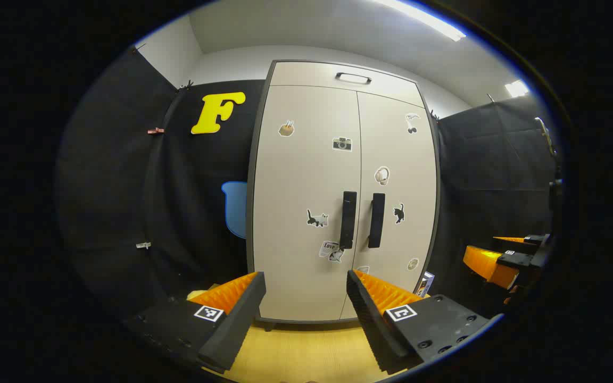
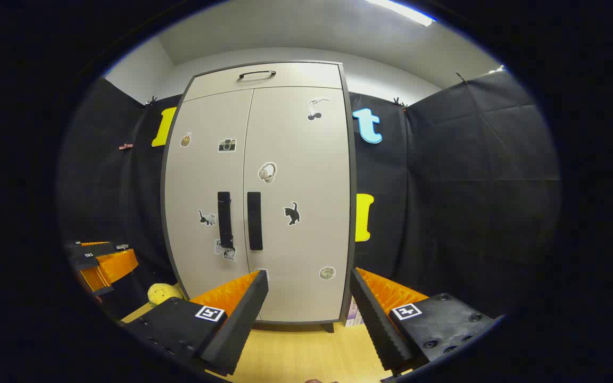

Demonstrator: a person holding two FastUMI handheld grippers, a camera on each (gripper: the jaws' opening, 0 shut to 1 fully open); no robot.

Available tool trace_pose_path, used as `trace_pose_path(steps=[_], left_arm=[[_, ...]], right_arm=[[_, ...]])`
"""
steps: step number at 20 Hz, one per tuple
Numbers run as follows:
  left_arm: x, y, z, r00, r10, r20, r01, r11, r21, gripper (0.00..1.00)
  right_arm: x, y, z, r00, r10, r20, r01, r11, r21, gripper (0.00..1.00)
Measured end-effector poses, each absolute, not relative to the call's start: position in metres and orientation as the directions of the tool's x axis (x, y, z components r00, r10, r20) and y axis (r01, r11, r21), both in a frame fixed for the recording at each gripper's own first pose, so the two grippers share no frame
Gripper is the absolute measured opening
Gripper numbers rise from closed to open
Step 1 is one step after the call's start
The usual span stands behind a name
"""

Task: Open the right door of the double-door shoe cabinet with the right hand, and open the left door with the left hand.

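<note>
The shoe cabinet (image 1: 306, 213) stands upright on the wooden floor (image 1: 306, 351) against the black booth wall, both doors closed. The left door (image 1: 306, 175) and right door (image 1: 397, 159) meet at a centre seam, each dotted with small stickers. A top panel carries a horizontal handle (image 1: 353, 78). The left gripper (image 1: 306, 290) hangs in front of the cabinet, its fingers spread wide, holding nothing. The right gripper (image 2: 309, 290) likewise hangs short of the doors, fingers wide apart. Two dark vertical handles, left handle (image 1: 348, 219) and right handle (image 1: 376, 219), flank the seam. A small yellow object (image 2: 163, 292) lies on the floor beside the cabinet's lower left corner.
</note>
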State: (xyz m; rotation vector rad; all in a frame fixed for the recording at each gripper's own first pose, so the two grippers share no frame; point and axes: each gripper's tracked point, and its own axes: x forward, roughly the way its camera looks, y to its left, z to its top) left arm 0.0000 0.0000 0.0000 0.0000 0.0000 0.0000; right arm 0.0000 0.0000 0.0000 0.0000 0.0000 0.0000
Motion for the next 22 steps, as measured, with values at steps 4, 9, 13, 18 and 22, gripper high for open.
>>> trace_pose_path(steps=[4, 9, 13, 18, 22], left_arm=[[-0.011, 0.01, 0.0, 1.0, -0.026, -0.006, 0.026, 1.0, 0.003, 0.95], [-0.018, 0.022, -0.003, 1.0, -0.008, -0.005, 0.008, 1.0, -0.021, 0.95], [-0.015, 0.028, -0.003, 1.0, 0.025, -0.01, -0.025, 0.999, -0.028, 0.95], [-0.006, 0.025, -0.008, 0.999, 0.039, -0.029, -0.039, 0.999, -0.02, 0.95], [-0.003, 0.019, -0.007, 0.999, 0.031, -0.025, -0.031, 0.999, -0.003, 0.95]], right_arm=[[-0.016, 0.008, 0.0, 0.999, -0.034, 0.004, 0.034, 0.999, -0.024, 0.98], [-0.015, 0.017, -0.006, 1.0, -0.017, -0.024, 0.017, 1.0, -0.005, 0.98], [0.001, 0.02, -0.012, 0.999, 0.01, -0.045, -0.011, 1.0, -0.01, 0.98], [0.014, 0.026, 0.0, 0.999, 0.05, -0.018, -0.05, 0.999, -0.012, 0.98], [0.028, 0.033, 0.007, 0.998, 0.069, -0.014, -0.069, 0.998, 0.003, 0.98]])
